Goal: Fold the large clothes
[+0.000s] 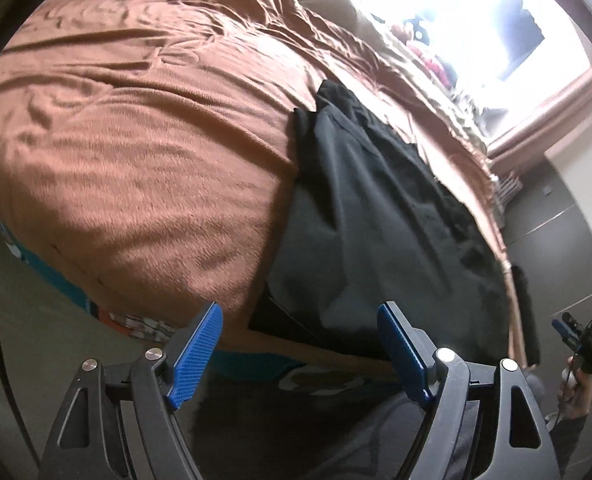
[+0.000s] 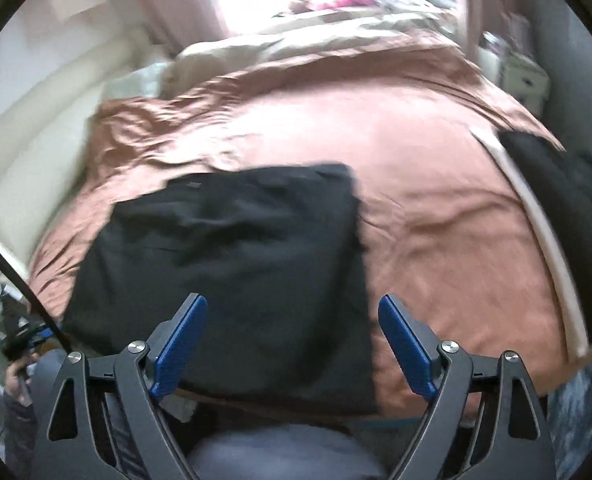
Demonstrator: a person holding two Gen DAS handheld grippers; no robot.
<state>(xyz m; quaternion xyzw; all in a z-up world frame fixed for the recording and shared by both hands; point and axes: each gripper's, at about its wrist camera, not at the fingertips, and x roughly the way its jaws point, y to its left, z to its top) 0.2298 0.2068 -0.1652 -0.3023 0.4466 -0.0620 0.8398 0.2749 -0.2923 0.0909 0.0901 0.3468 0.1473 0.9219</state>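
Observation:
A black garment (image 1: 375, 208) lies flat on the brown bed cover (image 1: 136, 120), reaching down to the bed's near edge. In the right wrist view the same black garment (image 2: 236, 264) shows as a folded rectangular panel on the brown cover (image 2: 435, 200). My left gripper (image 1: 299, 316) hovers open above the garment's near corner, nothing between its blue pads. My right gripper (image 2: 292, 308) is open too, over the garment's near right part, with the cloth below and not pinched. The right gripper (image 1: 567, 328) also shows small at the far right of the left wrist view.
A bright window (image 1: 475, 32) with pink curtains lies past the bed. Beige bedding (image 2: 315, 36) is bunched at the far side. A dark cloth (image 2: 555, 168) lies at the bed's right edge. A person's hand (image 2: 16, 380) holds the other gripper at lower left.

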